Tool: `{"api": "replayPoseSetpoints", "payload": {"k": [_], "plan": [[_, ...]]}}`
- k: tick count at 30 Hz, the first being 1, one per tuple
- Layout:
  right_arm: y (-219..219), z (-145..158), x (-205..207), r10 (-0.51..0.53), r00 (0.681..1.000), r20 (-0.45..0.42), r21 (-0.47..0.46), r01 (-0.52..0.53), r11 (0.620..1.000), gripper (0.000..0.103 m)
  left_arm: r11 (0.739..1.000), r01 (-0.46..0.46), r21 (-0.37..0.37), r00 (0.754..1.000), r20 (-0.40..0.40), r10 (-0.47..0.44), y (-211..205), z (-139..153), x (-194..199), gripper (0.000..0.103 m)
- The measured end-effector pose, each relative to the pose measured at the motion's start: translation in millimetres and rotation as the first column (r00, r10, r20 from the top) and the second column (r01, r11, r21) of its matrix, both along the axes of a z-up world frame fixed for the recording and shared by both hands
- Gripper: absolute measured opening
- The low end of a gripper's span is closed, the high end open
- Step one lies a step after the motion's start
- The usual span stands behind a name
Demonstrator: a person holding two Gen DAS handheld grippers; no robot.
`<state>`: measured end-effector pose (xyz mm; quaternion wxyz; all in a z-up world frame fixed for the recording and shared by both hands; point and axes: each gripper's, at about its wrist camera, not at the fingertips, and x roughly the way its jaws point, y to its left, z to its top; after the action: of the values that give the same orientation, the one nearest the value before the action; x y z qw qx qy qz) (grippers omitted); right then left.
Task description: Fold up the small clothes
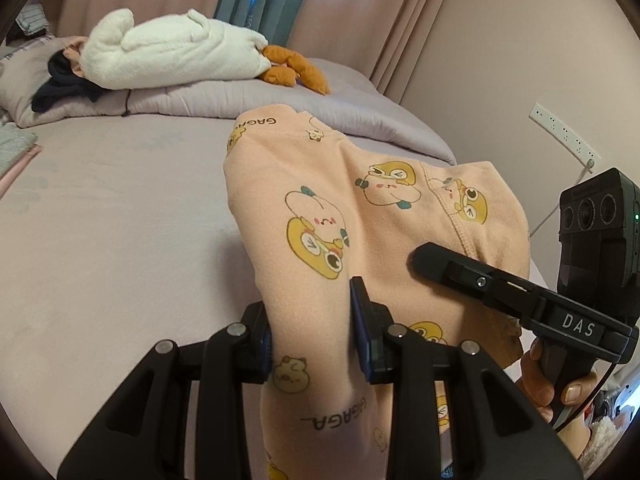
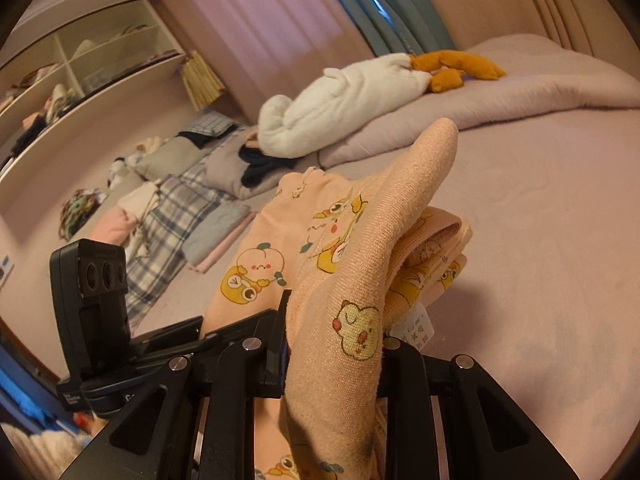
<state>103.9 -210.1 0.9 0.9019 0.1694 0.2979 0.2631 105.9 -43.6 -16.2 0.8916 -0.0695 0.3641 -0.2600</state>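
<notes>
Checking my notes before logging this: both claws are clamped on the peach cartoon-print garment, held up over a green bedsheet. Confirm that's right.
Not quite: the bedsheet is pale lilac, not green, as the left wrist view shows. The rest stands: the left claw and the right claw are each clamped on the peach cartoon-print garment, held up over the bed.

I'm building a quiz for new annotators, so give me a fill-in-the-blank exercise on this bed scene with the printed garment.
1. The peach garment is printed with yellow cartoon ____.
2. Both the left hand-held gripper and the right hand-held gripper are shut on the ____.
3. The white plush toy lies on the folded ____ at the far side of the bed.
4. The plush toy's feet are coloured ____.

Missing words: frogs; garment; quilt; orange
</notes>
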Motion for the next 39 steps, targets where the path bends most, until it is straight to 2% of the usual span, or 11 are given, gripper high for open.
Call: {"api": "replayPoseSetpoints", "payload": {"k": [10,20,39], "plan": [[26.0,15.2,-20.8,0.060,0.997,0.052,-0.021,-0.059,0.998,0.026,0.999,-0.051,0.007,0.998,0.049,0.050,25.4,17.3,-33.9,0.032],[41.2,22.6,-36.1,0.102,0.991,0.082,-0.039,-0.099,0.994,0.026,0.995,-0.095,-0.004,0.993,0.063,0.095,44.1,27.5,-57.2,0.032],[61.4,22.1,-52.1,0.143,0.985,0.094,-0.096,-0.134,0.986,0.026,0.988,-0.155,0.000,0.987,0.040,0.155,59.2,22.4,-86.7,0.032]]}}
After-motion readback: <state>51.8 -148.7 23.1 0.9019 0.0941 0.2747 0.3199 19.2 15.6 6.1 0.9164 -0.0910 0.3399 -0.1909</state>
